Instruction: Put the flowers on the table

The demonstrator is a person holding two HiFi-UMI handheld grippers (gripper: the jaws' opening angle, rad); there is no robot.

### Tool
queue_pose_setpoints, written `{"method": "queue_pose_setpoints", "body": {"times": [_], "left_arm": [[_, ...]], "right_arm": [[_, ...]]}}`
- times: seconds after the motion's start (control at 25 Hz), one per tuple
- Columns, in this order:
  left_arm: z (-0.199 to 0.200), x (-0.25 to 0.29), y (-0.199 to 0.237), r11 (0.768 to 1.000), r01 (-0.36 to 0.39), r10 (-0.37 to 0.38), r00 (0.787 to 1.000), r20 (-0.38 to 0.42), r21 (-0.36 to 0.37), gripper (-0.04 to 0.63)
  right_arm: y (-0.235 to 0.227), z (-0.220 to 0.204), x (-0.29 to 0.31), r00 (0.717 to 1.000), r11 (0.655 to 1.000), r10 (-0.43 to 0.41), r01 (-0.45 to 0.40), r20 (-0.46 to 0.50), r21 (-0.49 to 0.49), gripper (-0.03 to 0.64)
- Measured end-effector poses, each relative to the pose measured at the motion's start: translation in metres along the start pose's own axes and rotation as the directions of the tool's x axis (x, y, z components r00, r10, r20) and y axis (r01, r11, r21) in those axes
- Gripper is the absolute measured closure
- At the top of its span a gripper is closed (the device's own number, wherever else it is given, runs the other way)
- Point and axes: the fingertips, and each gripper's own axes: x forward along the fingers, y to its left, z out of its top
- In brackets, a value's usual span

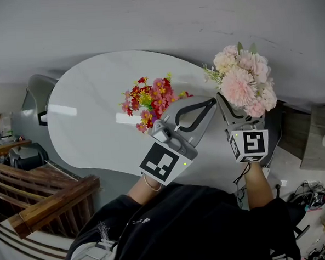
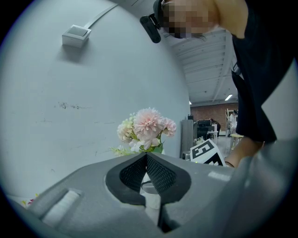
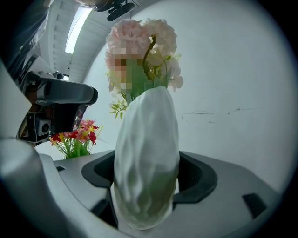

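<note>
A bunch of red and pink flowers [image 1: 152, 101] stands on the white oval table [image 1: 85, 120]; in the right gripper view the same red bunch [image 3: 74, 139] shows at the left on green stems. My right gripper [image 1: 233, 115] is shut on a white ribbed vase [image 3: 146, 158] of pale pink flowers [image 1: 244, 80], held up past the table's right end. Those pink flowers [image 2: 146, 130] also show beyond my left gripper [image 2: 146, 157]. The left gripper [image 1: 212, 102] is shut with nothing in it, just right of the red bunch.
A pale grey wall [image 1: 155, 17] runs behind the table. Wooden stair rails [image 1: 40, 200] lie at lower left. Cables and clutter [image 1: 312, 197] sit on the floor at lower right. The right gripper's marker cube [image 2: 207, 153] is close beside the left jaws.
</note>
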Motion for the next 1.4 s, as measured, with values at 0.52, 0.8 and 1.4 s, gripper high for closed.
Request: {"method": "queue_pose_setpoints", "body": {"times": [0.52,0.8,1.4], "left_arm": [[0.000,0.005,0.002,1.000,-0.002,0.002,1.000,0.007,-0.002,0.598],[-0.014,-0.016,0.002,1.000,-0.006,0.006,1.000,0.010,-0.003,0.598],[-0.009,-0.020,0.000,1.000,-0.009,0.009,1.000,0.024,0.002,0.598]], "right_arm": [[-0.004,-0.003,0.003,1.000,1.000,-0.002,0.002,-0.002,-0.018,0.247],[0.018,-0.019,0.001,1.000,1.000,-0.015,0.015,-0.012,-0.027,0.247],[0.018,-0.020,-0.001,0.999,1.000,-0.021,0.020,-0.027,-0.021,0.247]]}}
